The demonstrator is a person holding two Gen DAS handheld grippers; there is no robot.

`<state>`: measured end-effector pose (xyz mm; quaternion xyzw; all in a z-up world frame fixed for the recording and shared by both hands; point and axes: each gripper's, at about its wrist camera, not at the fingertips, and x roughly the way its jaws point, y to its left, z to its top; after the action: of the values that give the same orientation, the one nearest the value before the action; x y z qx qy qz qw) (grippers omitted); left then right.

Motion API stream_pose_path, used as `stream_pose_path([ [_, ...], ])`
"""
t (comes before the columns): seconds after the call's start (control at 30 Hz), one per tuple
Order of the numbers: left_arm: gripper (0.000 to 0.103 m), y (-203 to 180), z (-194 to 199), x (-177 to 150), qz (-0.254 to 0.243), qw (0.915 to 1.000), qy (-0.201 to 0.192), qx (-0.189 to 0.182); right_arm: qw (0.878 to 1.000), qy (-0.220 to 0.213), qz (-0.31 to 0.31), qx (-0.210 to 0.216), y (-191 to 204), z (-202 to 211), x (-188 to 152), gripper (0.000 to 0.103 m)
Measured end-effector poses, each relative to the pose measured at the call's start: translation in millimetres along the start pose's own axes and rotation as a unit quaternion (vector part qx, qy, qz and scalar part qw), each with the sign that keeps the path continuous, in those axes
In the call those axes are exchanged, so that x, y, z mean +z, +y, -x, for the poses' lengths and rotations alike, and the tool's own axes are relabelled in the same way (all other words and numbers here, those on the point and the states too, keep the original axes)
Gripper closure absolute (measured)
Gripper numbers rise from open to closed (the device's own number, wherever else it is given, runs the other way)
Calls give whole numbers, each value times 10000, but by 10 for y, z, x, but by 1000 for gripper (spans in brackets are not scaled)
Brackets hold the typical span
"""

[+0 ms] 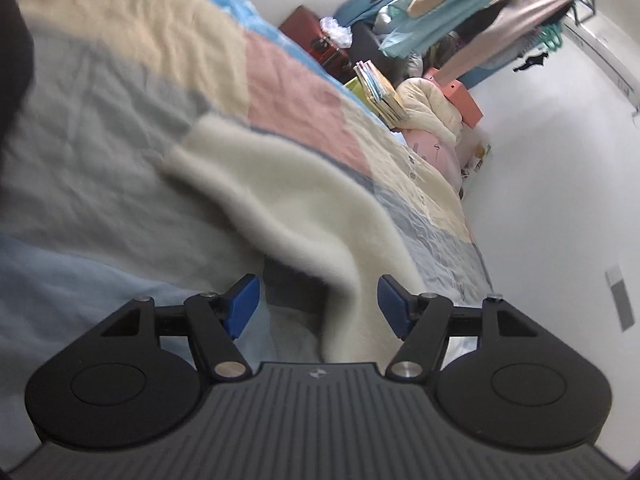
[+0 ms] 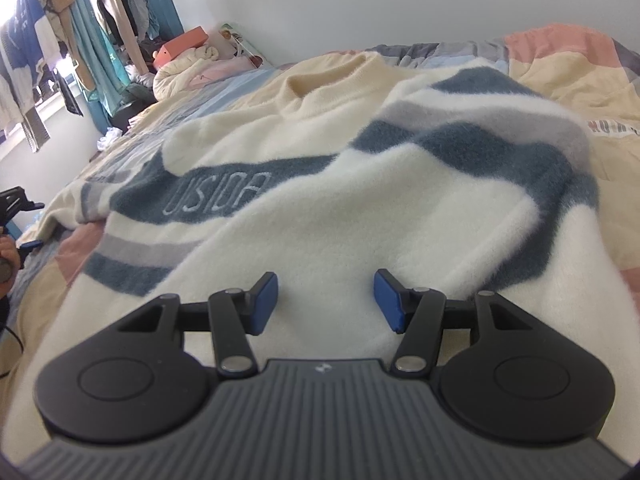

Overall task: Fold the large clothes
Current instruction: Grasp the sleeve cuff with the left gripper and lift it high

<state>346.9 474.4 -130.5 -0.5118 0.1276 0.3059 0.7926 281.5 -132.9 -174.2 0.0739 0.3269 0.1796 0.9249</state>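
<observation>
Blue pads on my right gripper (image 2: 325,304) stand apart over the white fleece of the sweater (image 2: 320,184), pinching nothing. It lies spread on the patchwork quilt (image 2: 560,72), its blue band crossing the chest. My left gripper (image 1: 319,307) is spread too, with a cream fold of that sweater (image 1: 280,200) between the pads, neither pad pressing it. Hanging clothes (image 2: 80,20) crowd the far corner.

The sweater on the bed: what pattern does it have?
Fluffy cream-white sweater with dark blue and grey stripes and pale lettering on one blue band; shows best in the right wrist view.
</observation>
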Motion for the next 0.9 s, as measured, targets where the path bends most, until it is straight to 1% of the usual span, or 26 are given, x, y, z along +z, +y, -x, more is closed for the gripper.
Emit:
stream_pose_path([
  [0.07, 33, 68, -141, 3, 283, 9996, 27, 9, 10000, -34, 69, -39, 25, -33, 5, 46],
  [0.13, 33, 120, -209, 46, 526, 9985, -164, -64, 9999, -88, 105, -51, 40, -69, 16, 46],
  [0.23, 34, 117, -267, 147, 537, 9968, -555, 208, 9997, -109, 183, -105, 74, -119, 36, 46],
  [0.3, 35, 96, -313, 219, 394, 9963, -677, 365, 9996, -129, 209, -133, 96, -142, 50, 45],
  [0.33, 44, 96, -317, 264, 322, 9957, -752, 445, 9996, -139, 218, -146, 102, -153, 50, 45],
  [0.37, 64, 92, -346, 297, 266, 9949, -763, 611, 9995, -144, 233, -157, 105, -164, 52, 45],
  [0.4, 72, 113, -366, 348, 261, 9940, -736, 771, 9994, -152, 249, -165, 107, -170, 54, 45],
  [0.43, 85, 142, -384, 393, 314, 9932, -753, 832, 9994, -159, 260, -173, 111, -177, 56, 45],
  [0.47, 90, 153, -373, 432, 341, 9922, -802, 889, 9993, -167, 264, -182, 114, -181, 57, 45],
  [0.5, 91, 151, -326, 469, 307, 9910, -899, 940, 9993, -176, 276, -197, 124, -186, 55, 45],
  [0.6, 93, 2, -120, 616, -117, 9872, -1284, 936, 9991, -158, 325, -236, 148, -194, 69, 45],
  [0.67, 94, -168, 25, 757, -380, 9855, -1354, 945, 9992, -126, 312, -217, 138, -187, 87, 45],
  [0.73, 94, -354, 243, 901, -503, 9845, -1467, 820, 9993, -114, 302, -182, 122, -173, 98, 46],
  [0.8, 94, -586, 510, 1013, -749, 9817, -1601, 704, 9995, -103, 285, -129, 101, -153, 103, 46],
  [0.83, 94, -737, 646, 1040, -1009, 9785, -1678, 648, 9995, -84, 295, -93, 91, -149, 102, 46],
  [0.9, 94, -1097, 905, 1023, -1743, 9660, -1815, 599, 9992, -73, 399, -18, 77, -143, 92, 46],
])
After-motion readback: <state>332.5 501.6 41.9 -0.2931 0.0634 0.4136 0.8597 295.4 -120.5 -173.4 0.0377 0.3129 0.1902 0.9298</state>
